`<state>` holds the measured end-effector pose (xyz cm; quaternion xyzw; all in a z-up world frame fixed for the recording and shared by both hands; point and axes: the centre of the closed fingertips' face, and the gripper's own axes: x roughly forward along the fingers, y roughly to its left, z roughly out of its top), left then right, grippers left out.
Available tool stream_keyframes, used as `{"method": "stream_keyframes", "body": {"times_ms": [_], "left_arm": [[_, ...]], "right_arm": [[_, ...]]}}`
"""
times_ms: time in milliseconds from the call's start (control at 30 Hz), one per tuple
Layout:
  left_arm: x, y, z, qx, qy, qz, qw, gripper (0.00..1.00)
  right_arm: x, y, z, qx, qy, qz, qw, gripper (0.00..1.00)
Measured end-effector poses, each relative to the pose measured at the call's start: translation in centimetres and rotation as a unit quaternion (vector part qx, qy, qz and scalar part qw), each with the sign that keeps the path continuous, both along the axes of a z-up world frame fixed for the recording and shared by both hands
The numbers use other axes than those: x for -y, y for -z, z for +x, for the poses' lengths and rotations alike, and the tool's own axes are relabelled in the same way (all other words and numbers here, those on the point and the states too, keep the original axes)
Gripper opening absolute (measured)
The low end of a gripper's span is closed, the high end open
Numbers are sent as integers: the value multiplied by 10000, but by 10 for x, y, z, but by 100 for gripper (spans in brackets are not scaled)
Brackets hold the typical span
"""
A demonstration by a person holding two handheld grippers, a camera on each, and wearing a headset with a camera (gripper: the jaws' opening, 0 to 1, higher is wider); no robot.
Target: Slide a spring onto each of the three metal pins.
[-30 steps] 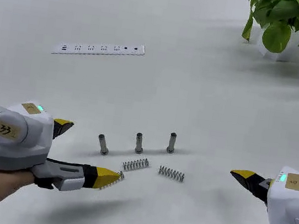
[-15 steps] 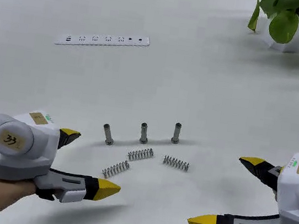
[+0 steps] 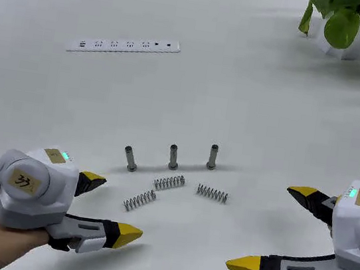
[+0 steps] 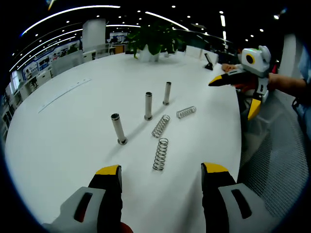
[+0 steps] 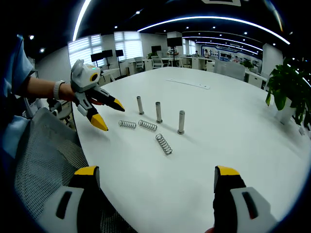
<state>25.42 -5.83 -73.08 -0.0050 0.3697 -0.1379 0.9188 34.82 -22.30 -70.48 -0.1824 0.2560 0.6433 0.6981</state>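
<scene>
While both grippers hover low over the white table [image 3: 271, 107], everything can be placed from the middle pin [image 3: 173, 157]. It stands upright with a left pin [image 3: 130, 158] and a right pin [image 3: 212, 157] on either side of it, all three bare. One spring [image 3: 169, 183] lies just on the person's side of the middle pin. A second spring [image 3: 212, 193] lies to the right of that one, and a third spring [image 3: 139, 200] lies to the left and nearer the person. None touches a pin.

The left gripper [image 3: 119, 207] sits left of the middle pin and nearer the person, its jaws spread wide and empty. The right gripper [image 3: 259, 227] is well to the right of the pin, likewise gaping and holding nothing.

Far behind the middle pin the head view takes in a power strip [image 3: 124, 45], and far behind and to its right a potted plant [image 3: 356, 25]. The left gripper view lines the third spring up between its own yellow tips, apart from them. The right gripper view adds a mesh chair back [image 5: 39, 160], a blue sleeve [image 5: 14, 63] and the office ceiling lights.
</scene>
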Motion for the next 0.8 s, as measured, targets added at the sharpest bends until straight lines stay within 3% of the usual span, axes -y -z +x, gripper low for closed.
{"method": "stream_keyframes", "body": {"times_ms": [300, 800], "left_arm": [[-5, 4, 8, -43, -19, 92, 9999, 43], [-8, 15, 12, -336, 53, 297, 9990, 24]], "right_arm": [[1, 2, 0, -23, -34, -17, 10000, 99], [-1, 1, -6, -42, -71, -50, 10000, 99]]}}
